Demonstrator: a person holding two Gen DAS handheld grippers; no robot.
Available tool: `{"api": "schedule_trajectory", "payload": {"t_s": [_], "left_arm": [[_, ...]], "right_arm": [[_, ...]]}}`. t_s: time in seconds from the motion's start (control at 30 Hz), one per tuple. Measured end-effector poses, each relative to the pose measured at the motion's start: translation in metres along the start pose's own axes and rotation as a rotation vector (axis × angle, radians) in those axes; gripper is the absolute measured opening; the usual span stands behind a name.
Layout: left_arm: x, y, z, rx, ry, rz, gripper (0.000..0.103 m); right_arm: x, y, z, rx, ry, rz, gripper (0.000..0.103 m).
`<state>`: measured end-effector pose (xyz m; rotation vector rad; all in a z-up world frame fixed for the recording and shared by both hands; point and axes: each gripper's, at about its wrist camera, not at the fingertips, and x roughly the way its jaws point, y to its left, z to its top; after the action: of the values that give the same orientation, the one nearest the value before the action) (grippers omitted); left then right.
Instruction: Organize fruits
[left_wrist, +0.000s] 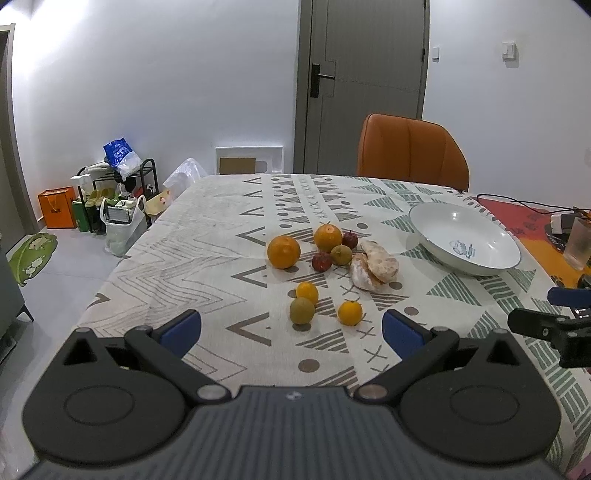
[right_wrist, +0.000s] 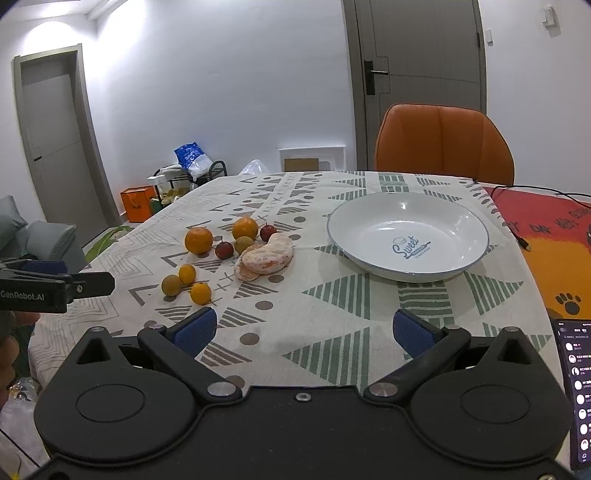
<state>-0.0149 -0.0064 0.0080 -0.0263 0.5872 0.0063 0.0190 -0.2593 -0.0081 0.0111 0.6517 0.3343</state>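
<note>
Both tools hanging released, nothing gripped: left tool, right tool. Fruits lying loose on desk, left of empty bowl. Probably starting w/ nearest small green fruit: approaching low, straddling it, squeezing gently.

Bare tablecloth lies open before the bowl; clustered fruits crowd its left.

Orange chair (behind patterned tablecloth)

Glossy ceramic bowl; matt cloth tablecloth; leathery chair
</note>
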Motion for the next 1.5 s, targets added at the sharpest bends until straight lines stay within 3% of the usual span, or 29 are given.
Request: {"api": "schedule_trajectory", "payload": {"t_s": [0.87, 1.33, 1.5], "left_arm": [[0.012, 0.008, -0.002, -0.015, 0.009, -0.022, 0.103], [0.037, 0.022, -0.001, -0.065, -0.021, -0.066, 0.101], [0.051, 0.027, -0.001, -0.092, -0.006, -0.081, 0.091]], "right_arm": [[0.019, -0.001, 0.001, 0.005, 0.025, 0.010, 0.103], [0.044, 0.007, 0.005, 0.007, 0.022, 0.118, 0.103], [0.052, 0.013, 0.009, -0.017, 0.022, 0.147, 0.102]]}}
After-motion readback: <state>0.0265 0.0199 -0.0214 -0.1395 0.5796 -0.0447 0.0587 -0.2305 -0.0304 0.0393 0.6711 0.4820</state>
